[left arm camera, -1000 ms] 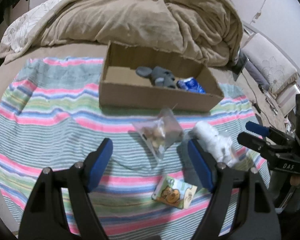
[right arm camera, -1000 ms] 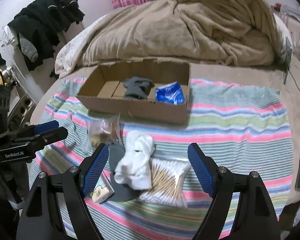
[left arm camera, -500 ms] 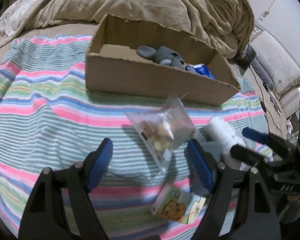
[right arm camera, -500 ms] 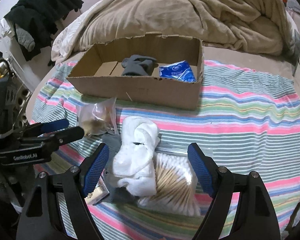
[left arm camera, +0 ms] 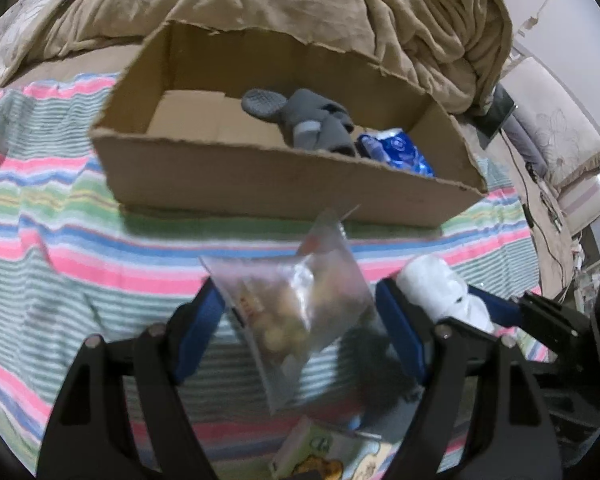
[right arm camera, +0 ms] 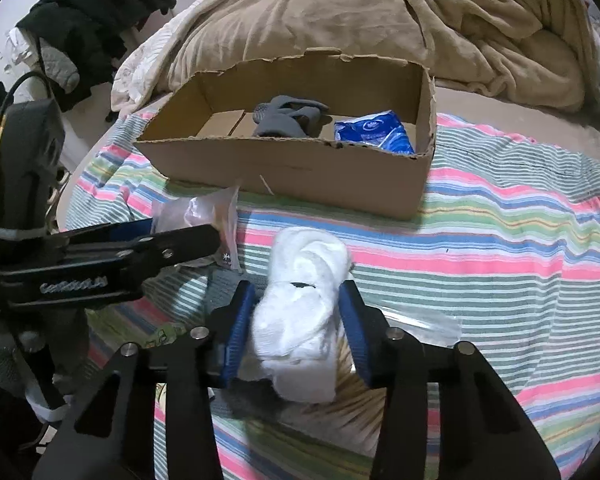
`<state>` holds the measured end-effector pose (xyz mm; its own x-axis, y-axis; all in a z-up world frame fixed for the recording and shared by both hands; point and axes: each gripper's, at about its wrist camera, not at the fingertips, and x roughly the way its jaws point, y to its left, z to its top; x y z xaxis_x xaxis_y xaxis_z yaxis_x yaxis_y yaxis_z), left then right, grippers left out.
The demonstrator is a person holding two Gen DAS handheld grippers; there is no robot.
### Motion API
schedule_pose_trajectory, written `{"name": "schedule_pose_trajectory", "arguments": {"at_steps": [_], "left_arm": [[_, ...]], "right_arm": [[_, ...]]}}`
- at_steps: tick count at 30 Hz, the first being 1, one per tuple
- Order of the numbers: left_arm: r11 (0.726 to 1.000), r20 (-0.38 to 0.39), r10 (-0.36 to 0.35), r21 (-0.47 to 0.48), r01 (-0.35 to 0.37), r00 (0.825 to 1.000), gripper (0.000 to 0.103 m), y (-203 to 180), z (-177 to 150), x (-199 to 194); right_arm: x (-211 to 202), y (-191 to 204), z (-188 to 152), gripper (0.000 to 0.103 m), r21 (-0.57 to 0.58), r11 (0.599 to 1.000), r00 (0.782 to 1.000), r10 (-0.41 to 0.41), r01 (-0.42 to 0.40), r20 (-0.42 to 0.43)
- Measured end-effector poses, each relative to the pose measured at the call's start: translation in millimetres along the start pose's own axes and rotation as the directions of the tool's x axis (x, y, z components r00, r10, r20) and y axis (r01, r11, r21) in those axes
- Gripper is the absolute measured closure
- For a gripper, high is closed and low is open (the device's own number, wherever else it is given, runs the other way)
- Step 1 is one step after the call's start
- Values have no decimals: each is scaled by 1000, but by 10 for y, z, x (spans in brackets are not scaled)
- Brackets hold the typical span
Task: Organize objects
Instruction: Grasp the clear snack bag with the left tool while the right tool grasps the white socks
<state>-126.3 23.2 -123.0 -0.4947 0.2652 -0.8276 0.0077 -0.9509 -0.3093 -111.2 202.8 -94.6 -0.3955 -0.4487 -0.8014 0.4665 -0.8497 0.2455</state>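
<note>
The white socks (right arm camera: pixel 300 316) are clamped in the right gripper (right arm camera: pixel 296 332) jaws. The clear bag (left arm camera: pixel 296 312) is flanked by the left gripper (left arm camera: pixel 300 336) jaws, contact unclear. The cardboard box (left arm camera: pixel 284 184) is seen just beyond.

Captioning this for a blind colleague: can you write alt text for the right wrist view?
The right gripper clamps white socks above a striped blanket. Behind sits an open cardboard box holding a grey item and a blue packet.

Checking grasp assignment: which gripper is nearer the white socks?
Right. The right gripper has the white socks between its fingers, jaws closed in against them. The left gripper sits beside them, straddling the clear plastic bag, with the socks just off its right finger.
</note>
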Motion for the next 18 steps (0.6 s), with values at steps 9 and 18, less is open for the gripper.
{"name": "schedule_pose_trajectory", "arguments": {"at_steps": [9,18], "left_arm": [[999,20,-3,34,2,1000,35,-65,-44,55],[999,60,-19,28,17,998,36,-36,-101,-193]], "right_arm": [[-67,-101,5,67,39,998,999,50,-50,12],[-200,-128,15,67,85,994,997,65,-68,40]]}}
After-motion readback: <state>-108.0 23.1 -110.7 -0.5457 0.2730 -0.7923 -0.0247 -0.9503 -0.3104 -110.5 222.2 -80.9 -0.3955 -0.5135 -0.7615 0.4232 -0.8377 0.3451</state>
